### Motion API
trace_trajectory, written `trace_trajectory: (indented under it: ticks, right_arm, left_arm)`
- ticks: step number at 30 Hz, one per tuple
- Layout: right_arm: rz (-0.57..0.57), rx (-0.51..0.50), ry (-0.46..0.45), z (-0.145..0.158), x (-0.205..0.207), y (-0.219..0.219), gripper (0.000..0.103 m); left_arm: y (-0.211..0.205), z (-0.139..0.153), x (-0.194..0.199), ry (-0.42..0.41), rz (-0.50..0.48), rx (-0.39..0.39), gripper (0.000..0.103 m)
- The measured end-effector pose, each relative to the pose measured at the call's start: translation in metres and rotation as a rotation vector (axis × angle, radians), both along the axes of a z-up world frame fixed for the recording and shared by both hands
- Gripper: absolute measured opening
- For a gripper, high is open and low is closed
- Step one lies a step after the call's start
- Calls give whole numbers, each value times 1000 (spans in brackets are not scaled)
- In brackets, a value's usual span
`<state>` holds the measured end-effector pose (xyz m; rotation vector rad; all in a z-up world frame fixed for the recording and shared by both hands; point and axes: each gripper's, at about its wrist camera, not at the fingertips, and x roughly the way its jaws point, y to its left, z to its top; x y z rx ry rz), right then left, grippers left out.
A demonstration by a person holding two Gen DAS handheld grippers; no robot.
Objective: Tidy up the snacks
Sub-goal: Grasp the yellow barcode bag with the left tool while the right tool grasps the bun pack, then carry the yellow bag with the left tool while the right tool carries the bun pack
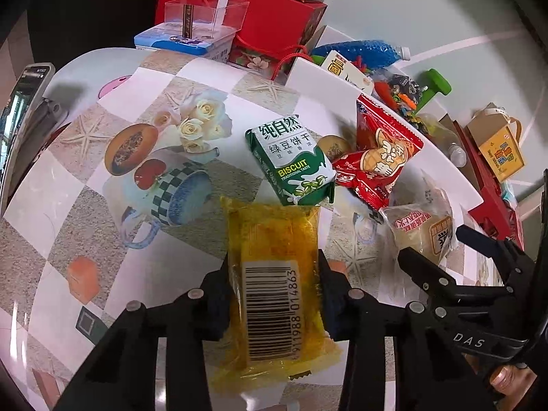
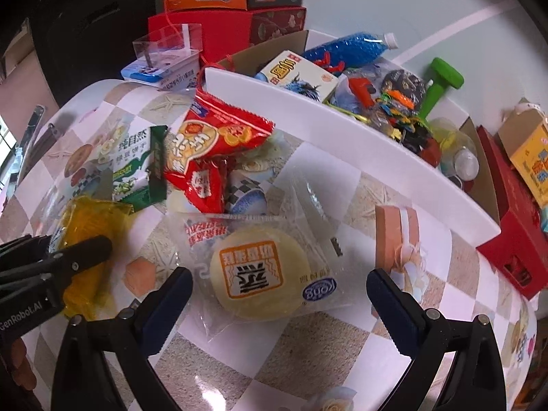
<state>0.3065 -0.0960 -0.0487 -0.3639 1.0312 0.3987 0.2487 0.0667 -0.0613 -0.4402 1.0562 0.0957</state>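
The left gripper [image 1: 274, 291] is clamped on a yellow snack packet [image 1: 274, 274] near the table's [image 1: 51, 239] front edge. The right gripper [image 2: 279, 294], jaws apart, straddles a round pastry packet [image 2: 260, 270]. Seemingly mid-sort; next, close on the pastry.

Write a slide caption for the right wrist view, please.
Open right gripper straddles a round pastry packet on the patterned table.

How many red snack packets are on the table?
2. A large red packet leans against the white tray wall; a smaller red packet lies just below it, touching. Others may be hidden underneath.
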Motion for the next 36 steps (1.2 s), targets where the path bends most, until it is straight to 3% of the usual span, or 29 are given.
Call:
trace_trajectory:
  ticks: [14, 17, 19, 25, 36]
  right_arm:
    - [21, 6, 40, -9, 10, 17, 103]
    - [27, 20, 29, -6, 6, 19, 90]
    - [34, 31, 28, -3, 4, 19, 75]
    - [16, 33, 28, 0, -2, 16, 68]
    - [-142, 150, 53, 10, -46, -16, 66]
  left_arm:
    - [3, 1, -2, -2, 16, -6, 42]
    - [4, 1, -2, -2, 17, -9, 42]
    - [3, 1, -3, -2, 17, -9, 42]
    - [-1, 2, -4, 7, 9, -5, 42]
    - [-8, 15, -21, 16, -15, -13, 41]
